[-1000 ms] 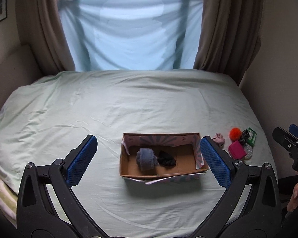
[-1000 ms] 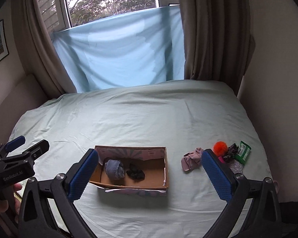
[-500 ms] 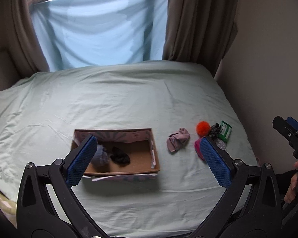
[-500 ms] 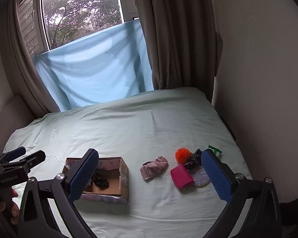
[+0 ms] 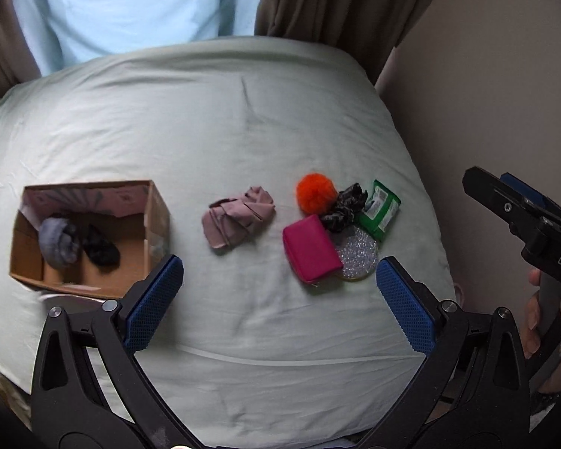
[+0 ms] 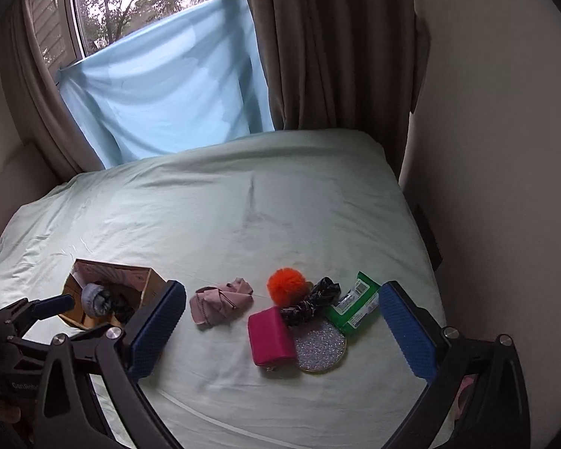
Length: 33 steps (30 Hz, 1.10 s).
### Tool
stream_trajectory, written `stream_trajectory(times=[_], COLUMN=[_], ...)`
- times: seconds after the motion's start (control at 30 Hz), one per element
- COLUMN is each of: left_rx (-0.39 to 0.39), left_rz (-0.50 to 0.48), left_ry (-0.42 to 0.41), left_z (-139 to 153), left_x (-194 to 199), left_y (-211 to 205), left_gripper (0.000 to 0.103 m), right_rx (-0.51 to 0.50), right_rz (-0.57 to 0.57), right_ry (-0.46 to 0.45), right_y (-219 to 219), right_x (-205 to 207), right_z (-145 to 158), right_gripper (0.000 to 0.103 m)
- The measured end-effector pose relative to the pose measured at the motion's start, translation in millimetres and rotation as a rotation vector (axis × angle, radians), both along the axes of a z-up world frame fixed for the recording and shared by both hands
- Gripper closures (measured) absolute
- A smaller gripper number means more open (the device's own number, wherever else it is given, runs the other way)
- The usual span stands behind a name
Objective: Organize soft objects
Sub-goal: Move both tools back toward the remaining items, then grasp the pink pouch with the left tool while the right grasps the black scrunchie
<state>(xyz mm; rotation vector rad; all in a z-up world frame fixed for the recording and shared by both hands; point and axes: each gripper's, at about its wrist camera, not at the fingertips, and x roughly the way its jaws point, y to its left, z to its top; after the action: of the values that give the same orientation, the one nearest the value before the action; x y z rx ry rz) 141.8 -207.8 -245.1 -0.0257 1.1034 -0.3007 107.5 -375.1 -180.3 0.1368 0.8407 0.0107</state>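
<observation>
Both views have swung right since a second ago, so the cardboard box (image 5: 89,237), then centred before the left gripper (image 5: 278,295), is now seen at far left, and the loose pile is framed between the blue pads. The jaws of the left gripper are held wide open above the pale green bed (image 5: 224,119), with nothing between them. The right gripper (image 6: 282,331) is likewise spread wide and empty, hovering over the pile. Inside the box a grey-blue rolled sock (image 5: 58,241) and a black scrunchie (image 5: 101,250) are seen side by side. A crumpled pink cloth (image 5: 239,219) lies on the sheet between the box and the pile. In the pile, an orange pompom (image 5: 316,192) touches a dark scrunchie (image 5: 344,205), which overlaps a magenta pouch (image 5: 310,254) and a glittery round disc (image 5: 357,256); a green packet (image 5: 381,209) lies just beside them near the bed's right edge.
</observation>
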Motion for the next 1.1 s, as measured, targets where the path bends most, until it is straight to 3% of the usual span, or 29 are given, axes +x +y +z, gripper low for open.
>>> stream_trajectory(times=[0.23, 0.33, 0.47, 0.63, 0.87, 0.9, 0.97, 1.1], left_rx=[-0.063, -0.053, -0.054, -0.044, -0.031, -0.023, -0.011, -0.029], left_rz=[0.012, 0.041, 0.073, 0.069, 0.101, 0.101, 0.098, 0.104], left_ry=[0.131, 0.163, 0.200, 0.230, 0.253, 0.256, 0.273, 0.294], left_z=[-101.3, -139.1, -177.6, -207.4, -229.8, -232.2, -239.2, -244.1], left_x=[29.7, 43.9, 58.8, 65.5, 74.2, 75.8, 79.9, 83.1], left_y=[-48.9, -63.3, -74.6, -86.3, -91.3, -92.5, -94.7, -93.3], left_gripper=[0.000, 0.000, 0.001, 0.001, 0.002, 0.004, 0.020, 0.030], right_rx=[0.054, 0.063, 0.069, 0.050, 0.029, 0.024, 0.029, 0.065], right_rz=[0.090, 0.131, 0.187, 0.241, 0.332, 0.342, 0.364, 0.383], right_ry=[0.058, 0.076, 0.109, 0.151, 0.185, 0.191, 0.206, 0.212], right_y=[-35.0, -44.8, -50.7, -50.2, -44.9, -44.0, -43.0, -41.9], right_x=[41.8, 60.2, 82.7, 105.0, 124.3, 127.3, 130.3, 133.7], right_z=[-78.5, -111.1, -153.5, -197.6, -231.6, -237.0, -245.3, -254.5], right_gripper=[0.000, 0.000, 0.009, 0.019, 0.030, 0.034, 0.039, 0.049])
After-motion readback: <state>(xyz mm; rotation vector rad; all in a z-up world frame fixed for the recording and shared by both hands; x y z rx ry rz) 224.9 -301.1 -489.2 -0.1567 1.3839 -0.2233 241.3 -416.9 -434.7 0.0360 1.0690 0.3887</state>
